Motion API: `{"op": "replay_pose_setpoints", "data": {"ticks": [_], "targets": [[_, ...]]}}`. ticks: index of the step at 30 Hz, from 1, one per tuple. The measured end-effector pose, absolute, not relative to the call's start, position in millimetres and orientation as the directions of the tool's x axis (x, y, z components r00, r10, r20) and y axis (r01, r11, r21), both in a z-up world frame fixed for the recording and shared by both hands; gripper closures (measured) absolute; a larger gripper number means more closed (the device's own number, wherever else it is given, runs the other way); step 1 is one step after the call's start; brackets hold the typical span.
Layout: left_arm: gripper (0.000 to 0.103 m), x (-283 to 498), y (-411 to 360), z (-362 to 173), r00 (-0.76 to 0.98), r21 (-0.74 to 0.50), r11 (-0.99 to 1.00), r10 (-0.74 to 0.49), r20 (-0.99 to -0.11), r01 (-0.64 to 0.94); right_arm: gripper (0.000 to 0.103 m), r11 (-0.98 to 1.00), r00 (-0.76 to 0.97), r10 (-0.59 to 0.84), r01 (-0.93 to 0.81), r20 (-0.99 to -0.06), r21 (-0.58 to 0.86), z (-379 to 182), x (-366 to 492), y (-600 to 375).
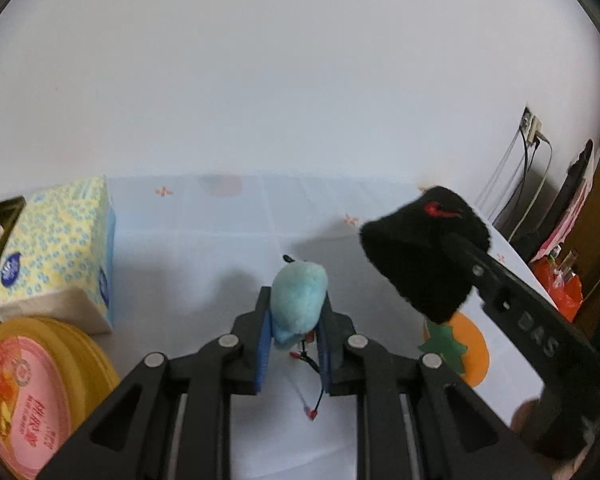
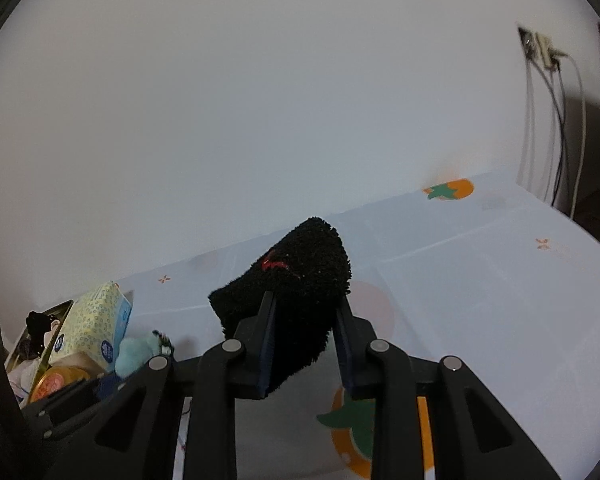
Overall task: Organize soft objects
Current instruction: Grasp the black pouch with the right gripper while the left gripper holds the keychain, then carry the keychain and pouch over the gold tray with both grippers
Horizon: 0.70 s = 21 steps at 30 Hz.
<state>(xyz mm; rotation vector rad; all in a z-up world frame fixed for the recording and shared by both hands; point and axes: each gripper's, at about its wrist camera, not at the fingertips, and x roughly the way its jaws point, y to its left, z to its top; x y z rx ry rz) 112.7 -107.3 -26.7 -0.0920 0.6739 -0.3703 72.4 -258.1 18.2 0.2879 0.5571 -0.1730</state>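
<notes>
Only left cam shows gold tin [image 1: 40, 392] close – left tool [image 1: 294, 320] pinching blue plush [image 1: 298, 300], right tool [image 2: 304, 320] clamping black sock [image 2: 296, 280].

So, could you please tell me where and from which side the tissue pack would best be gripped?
Probably across the narrow width of the tissue pack, with the pads on its two long sides, coming from above. It lies flat on the tablecloth with the round tin close against its near end, so a low frontal approach looks blocked. Both grippers are occupied: left gripper holds the blue plush toy, right gripper the black wristband.
</notes>
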Motion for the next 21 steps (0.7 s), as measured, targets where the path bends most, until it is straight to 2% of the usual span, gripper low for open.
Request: {"op": "replay_pose_setpoints", "data": {"ticks": [3, 9, 21], "targets": [[0.085, 112.3, -103.1, -23.6, 0.765, -0.149, 0.945, -0.324, -0.557, 0.292, 0.074, 0.949, 0.86, -0.122, 0.247, -0.495, 0.194, 21.5, 62.2, -241.1], [0.085, 103.6, -104.6, -12.6, 0.812, -0.098, 0.951, -0.303, -0.499, 0.294, 0.073, 0.95, 0.873, -0.166, 0.266, -0.459, 0.162, 26.5, 44.8, -233.4], [0.085, 80.0, -101.9, -4.6, 0.859, -0.033, 0.95, -0.295, -0.419, 0.311, 0.073, 0.934, 0.879, -0.157, 0.28, -0.451, 0.221, 28.6, 21.5, -236.2]]}}
